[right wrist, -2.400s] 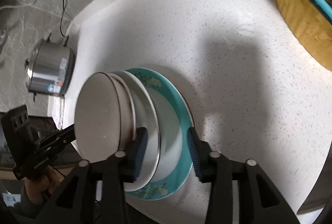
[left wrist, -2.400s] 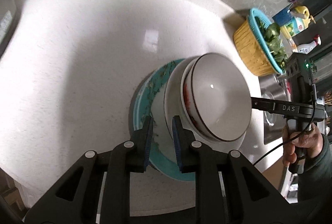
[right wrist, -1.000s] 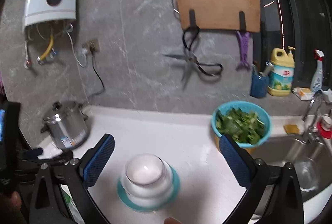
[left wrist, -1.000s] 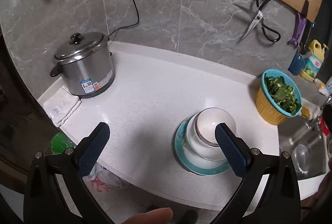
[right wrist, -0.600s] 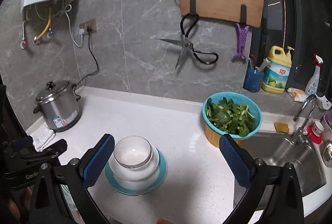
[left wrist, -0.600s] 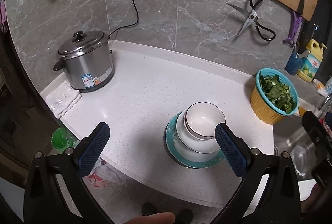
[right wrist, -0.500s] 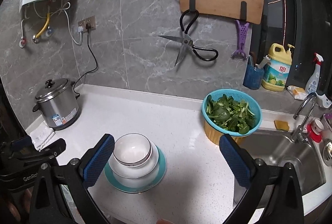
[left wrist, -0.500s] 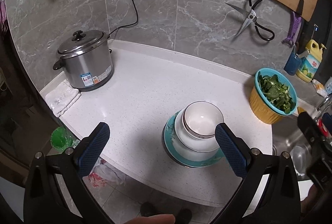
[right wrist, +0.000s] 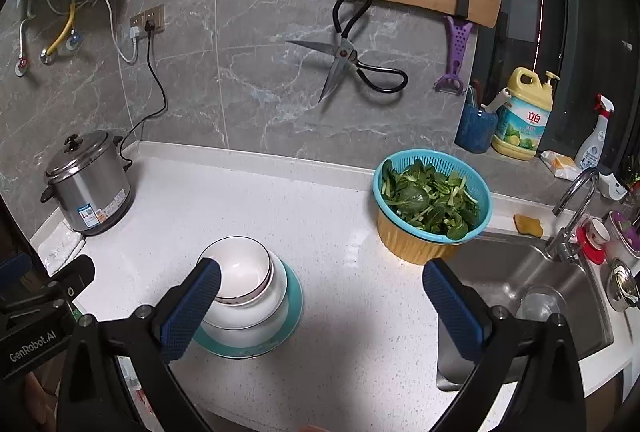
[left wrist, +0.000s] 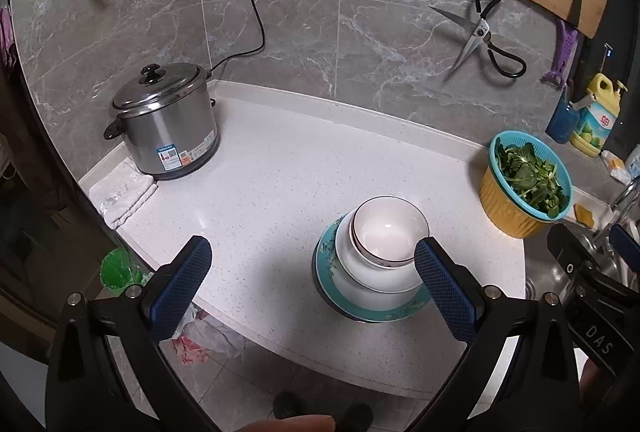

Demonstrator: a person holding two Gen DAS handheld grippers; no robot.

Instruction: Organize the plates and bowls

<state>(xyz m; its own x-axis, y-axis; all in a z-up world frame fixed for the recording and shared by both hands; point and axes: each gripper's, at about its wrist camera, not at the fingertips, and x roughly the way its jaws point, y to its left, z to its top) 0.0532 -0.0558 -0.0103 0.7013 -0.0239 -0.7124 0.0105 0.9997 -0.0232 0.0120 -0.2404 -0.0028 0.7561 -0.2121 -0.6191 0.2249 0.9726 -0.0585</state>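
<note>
"DAS" on the right gripper (left wrist: 592,316), "GenRobot.AI" on the left gripper (right wrist: 36,328) — "立白" on the yellow detergent bottle (right wrist: 524,116)

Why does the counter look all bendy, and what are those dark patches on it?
Left wrist view: the fisheye lens curves the counter edge, and a soft shadow lies left of the stacked bowls. Right wrist view: same bending, black corners, and a shadow lies right of the teal plate.

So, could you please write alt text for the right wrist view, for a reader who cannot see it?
A small white bowl sits nested in a larger white bowl on a teal plate, on a white countertop. The open right gripper frames the scene. A basket of greens stands beside a sink.
</note>
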